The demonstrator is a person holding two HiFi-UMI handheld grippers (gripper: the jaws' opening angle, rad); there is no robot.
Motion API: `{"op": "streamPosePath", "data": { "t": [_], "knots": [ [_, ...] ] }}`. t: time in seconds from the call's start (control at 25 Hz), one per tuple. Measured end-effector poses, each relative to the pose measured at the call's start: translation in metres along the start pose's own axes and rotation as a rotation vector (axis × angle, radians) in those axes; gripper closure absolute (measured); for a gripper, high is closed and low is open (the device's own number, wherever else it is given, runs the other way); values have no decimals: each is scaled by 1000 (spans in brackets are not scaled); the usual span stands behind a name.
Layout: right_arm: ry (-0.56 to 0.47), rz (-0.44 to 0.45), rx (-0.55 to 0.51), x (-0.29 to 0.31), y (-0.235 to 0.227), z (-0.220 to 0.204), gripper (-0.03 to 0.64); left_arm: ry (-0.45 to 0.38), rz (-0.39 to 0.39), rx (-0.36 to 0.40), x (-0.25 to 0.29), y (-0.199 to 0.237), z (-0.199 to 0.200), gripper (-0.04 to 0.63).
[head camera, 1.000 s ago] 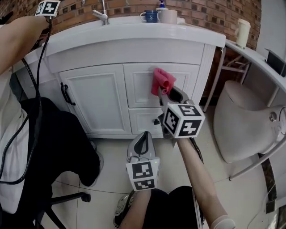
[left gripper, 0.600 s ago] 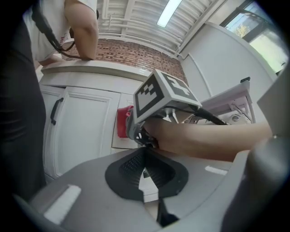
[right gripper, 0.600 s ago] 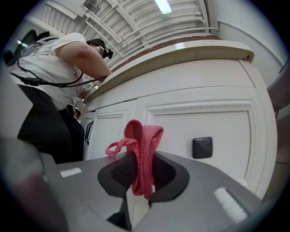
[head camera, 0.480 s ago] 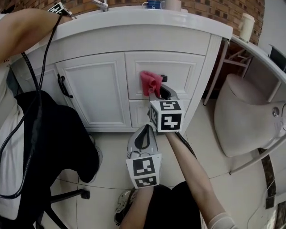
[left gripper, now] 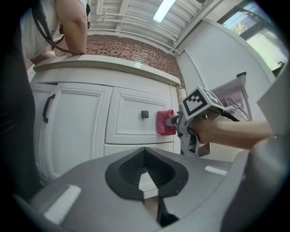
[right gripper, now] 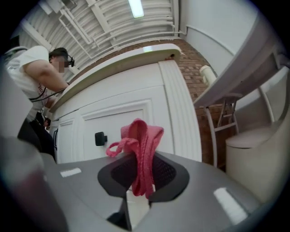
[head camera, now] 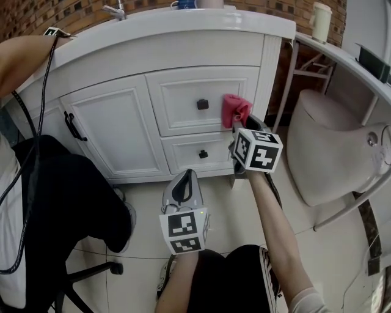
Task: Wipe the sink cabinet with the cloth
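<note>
The white sink cabinet (head camera: 116, 122) fills the top of the head view. A pink cloth (head camera: 235, 110) rests against the right end of its upper drawer front, just right of the black knob (head camera: 202, 104). My right gripper (head camera: 240, 126) is shut on the cloth; in the right gripper view the cloth (right gripper: 141, 144) bunches up out of the closed jaws of the right gripper (right gripper: 139, 183), with the cabinet (right gripper: 136, 97) close behind. My left gripper (head camera: 185, 182) hangs low over the tiled floor, shut and holding nothing. The left gripper view shows the left gripper (left gripper: 145, 174) pointing at the cloth (left gripper: 164, 122).
A second person (head camera: 36, 183) in black trousers stands at the cabinet's left with a cable hanging down. A white toilet (head camera: 330, 147) and a white shelf (head camera: 342, 58) stand at the right. A faucet (head camera: 116, 10) and a soap bottle (head camera: 319, 13) sit up top. A second knob (head camera: 203, 154) marks the lower drawer.
My right gripper has carried the cloth rightwards across the upper drawer front, from left of the knob to right of it. The left gripper has stayed low.
</note>
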State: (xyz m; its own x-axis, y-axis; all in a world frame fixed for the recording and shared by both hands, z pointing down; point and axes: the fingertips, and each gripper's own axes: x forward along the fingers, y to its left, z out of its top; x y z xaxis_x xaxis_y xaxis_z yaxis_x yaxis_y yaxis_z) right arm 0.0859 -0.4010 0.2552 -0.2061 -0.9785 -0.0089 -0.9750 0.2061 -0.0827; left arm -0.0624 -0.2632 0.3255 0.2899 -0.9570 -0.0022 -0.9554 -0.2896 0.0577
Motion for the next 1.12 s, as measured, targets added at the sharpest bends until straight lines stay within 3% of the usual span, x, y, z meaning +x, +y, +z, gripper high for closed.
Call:
{"op": "streamPosePath", "data": {
  "t": [0.28,0.4,0.52,0.72,0.84,0.96,1.12],
  "knots": [
    [24,-133,-12,-19,-64,-5,555,10,-2,10,-1,-2,-1,581],
    [58,-193,-72,-32,-78,-10,555,-5,2,1,-3,0,3,581],
    [30,-79,-22,-41,-39,-10,555,-43,28,-16,-7,7,11,581],
    [8,326,79,-21,103,-34,555,-77,80,-40,-16,19,18,581],
    [65,484,88,-3,171,-71,555,-87,123,-85,-21,32,17,581],
    [116,497,27,20,197,-101,555,-121,148,-153,-23,41,18,586],
    [134,429,-24,32,181,-115,555,-101,97,-105,-12,33,15,581]
  ]
}}
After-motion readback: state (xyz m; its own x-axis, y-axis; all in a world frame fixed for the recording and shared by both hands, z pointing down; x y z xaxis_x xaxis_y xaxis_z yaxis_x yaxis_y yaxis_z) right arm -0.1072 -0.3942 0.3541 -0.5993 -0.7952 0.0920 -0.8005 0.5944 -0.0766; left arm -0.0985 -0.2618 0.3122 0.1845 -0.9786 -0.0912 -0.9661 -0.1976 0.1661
